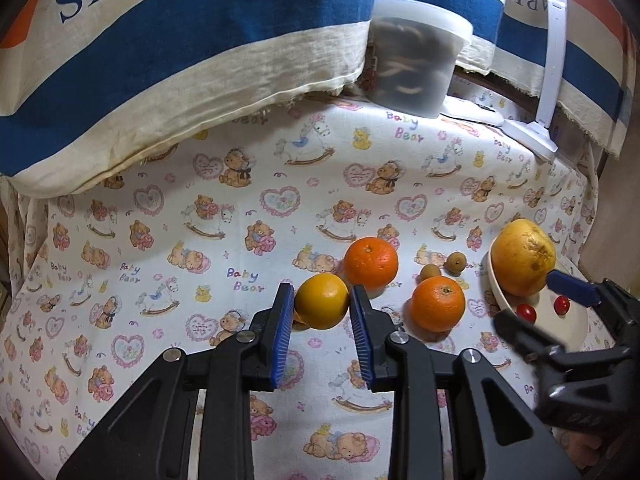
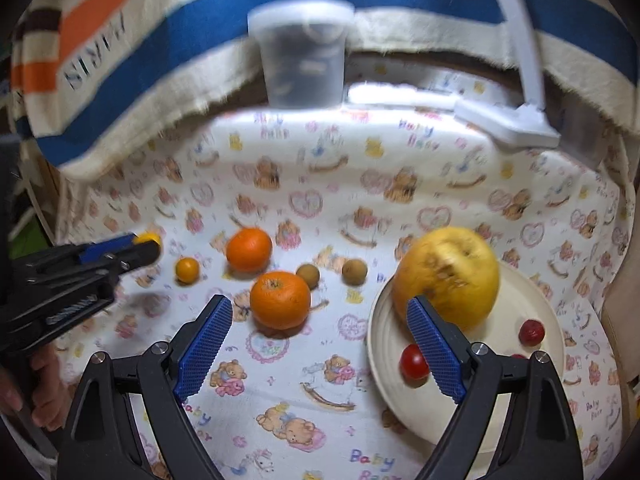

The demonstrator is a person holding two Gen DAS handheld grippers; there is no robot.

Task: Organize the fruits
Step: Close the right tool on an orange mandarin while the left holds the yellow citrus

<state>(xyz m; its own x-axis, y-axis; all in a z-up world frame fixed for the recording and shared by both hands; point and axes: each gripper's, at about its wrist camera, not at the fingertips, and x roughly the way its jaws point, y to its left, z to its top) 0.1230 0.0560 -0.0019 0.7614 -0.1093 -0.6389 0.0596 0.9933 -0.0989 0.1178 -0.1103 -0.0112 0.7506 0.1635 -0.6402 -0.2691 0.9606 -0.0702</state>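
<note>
Up close in the left wrist view, the left gripper (image 1: 322,306) clamps a yellow-orange fruit (image 1: 322,300) between its blue pads, well left of the cream plate (image 1: 576,332). That plate carries a large yellow fruit (image 1: 522,258) and cherry tomatoes (image 1: 526,312). From the right wrist view, the right gripper (image 2: 320,320) stands wide open and empty, left of the plate (image 2: 384,344), with an orange (image 2: 280,300) beyond its pads.
</note>
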